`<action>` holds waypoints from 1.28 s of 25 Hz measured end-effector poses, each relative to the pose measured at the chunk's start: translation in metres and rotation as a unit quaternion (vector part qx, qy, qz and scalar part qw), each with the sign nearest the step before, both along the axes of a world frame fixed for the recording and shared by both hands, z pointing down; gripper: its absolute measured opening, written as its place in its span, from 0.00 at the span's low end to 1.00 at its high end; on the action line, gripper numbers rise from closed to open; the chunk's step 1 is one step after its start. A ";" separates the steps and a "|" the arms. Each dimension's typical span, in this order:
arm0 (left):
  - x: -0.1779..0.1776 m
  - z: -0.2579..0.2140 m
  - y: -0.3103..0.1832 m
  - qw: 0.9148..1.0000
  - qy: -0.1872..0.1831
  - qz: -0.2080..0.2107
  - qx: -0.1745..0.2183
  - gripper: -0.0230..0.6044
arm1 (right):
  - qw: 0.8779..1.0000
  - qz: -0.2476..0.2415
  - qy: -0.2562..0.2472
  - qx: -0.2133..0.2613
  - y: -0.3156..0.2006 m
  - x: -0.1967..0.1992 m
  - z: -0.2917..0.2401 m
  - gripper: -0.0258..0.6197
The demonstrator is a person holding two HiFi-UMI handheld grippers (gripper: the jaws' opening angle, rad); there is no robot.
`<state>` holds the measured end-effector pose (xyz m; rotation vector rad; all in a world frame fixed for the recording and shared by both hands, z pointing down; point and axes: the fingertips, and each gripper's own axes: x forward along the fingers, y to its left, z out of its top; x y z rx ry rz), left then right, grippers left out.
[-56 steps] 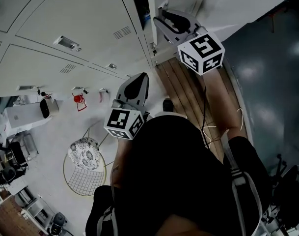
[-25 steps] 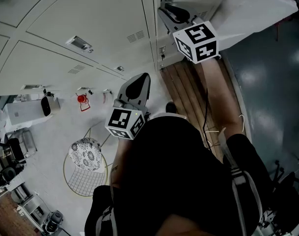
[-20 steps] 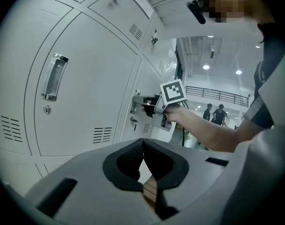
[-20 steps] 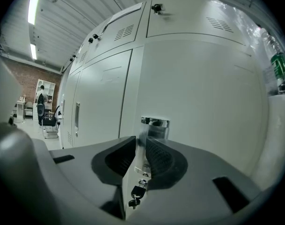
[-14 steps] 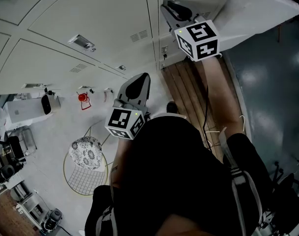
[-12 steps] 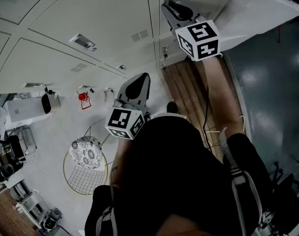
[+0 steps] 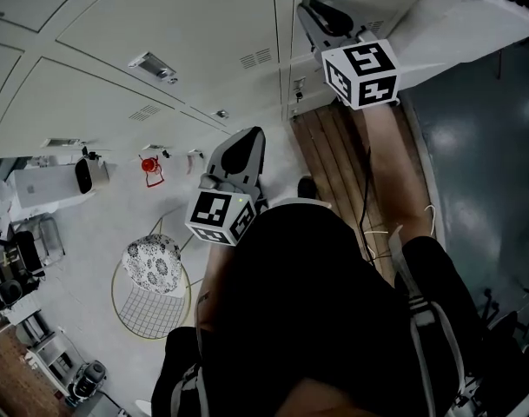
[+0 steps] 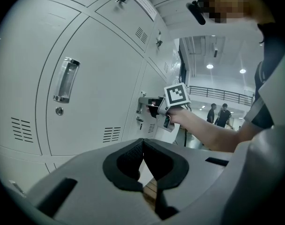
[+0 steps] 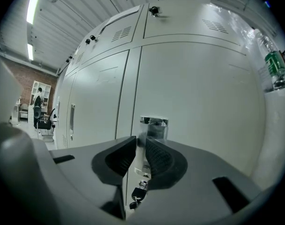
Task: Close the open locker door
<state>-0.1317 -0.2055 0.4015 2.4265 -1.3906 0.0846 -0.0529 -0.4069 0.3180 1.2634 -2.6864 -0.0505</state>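
The right tool [image 9: 141,149] has its jaws pinched on the clear handle [image 9: 155,123] of the locker door [image 9: 203,97], which sits about level with the neighbouring doors [image 9: 93,102], so the swing looks all but finished. What seems left is a last press home and letting go; whether it is fully shut cannot be told. The left tool [image 8: 143,149] hangs low, jaws together and empty.
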 end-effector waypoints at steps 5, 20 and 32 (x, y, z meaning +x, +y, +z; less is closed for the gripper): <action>-0.007 0.002 0.004 1.000 -0.001 -0.009 -0.001 0.06 | 1.000 0.012 -0.003 0.004 0.000 0.000 -0.001 0.13; -0.004 -0.003 0.013 1.000 0.001 -0.009 0.006 0.07 | 1.000 0.019 -0.005 0.010 0.010 0.007 -0.008 0.13; 0.021 -0.009 0.017 1.000 0.013 -0.002 0.016 0.06 | 1.000 0.004 -0.003 0.015 0.036 0.014 -0.011 0.13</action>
